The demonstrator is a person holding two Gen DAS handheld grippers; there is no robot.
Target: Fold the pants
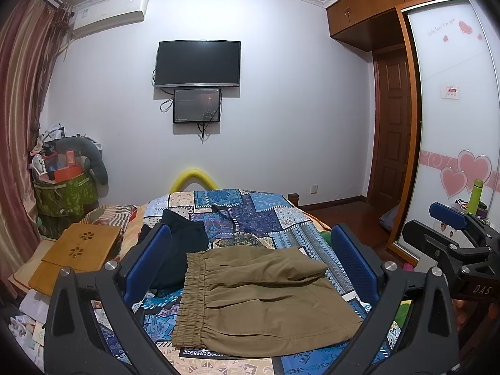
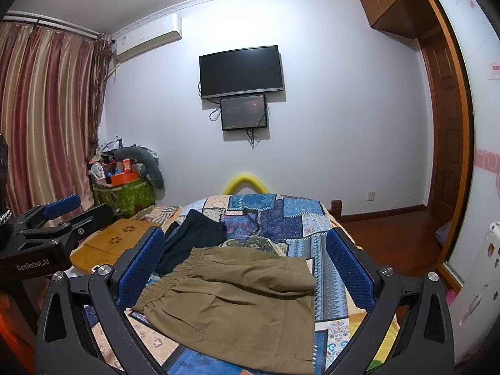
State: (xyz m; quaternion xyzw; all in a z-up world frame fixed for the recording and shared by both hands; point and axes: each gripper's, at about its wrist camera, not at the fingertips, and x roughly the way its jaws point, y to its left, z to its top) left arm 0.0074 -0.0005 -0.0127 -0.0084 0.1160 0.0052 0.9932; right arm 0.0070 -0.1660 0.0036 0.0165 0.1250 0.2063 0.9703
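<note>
So the khaki pants [image 1: 265, 297] look like thin woven cotton, light and floppy, no stiffness at all, so they'll sag and drape the second you lift a corner, and a one-point pinch would probably just bunch them up. My guess is the best places to grab are the gathered elastic waistband [image 1: 190, 297], since it's thicker and gives the pads something to bite, or the doubled edge at the far end where the fabric's already layered. They're lying flat-ish on the patchwork bedspread [image 1: 281, 215], already folded over on themselves at least once by the look of it. Left gripper [image 1: 259, 262] is spread wide open and holding nothing; the pants sit right between and just beyond its fingers, waistband nearer the left finger. Right gripper [image 2: 247, 268] is also wide open and empty, pants again framed between its fingers, waistband by the left one and the folded end toward the right. Neither seems to touch the cloth. A dark garment [image 1: 178, 243] lies just past the pants.
</note>
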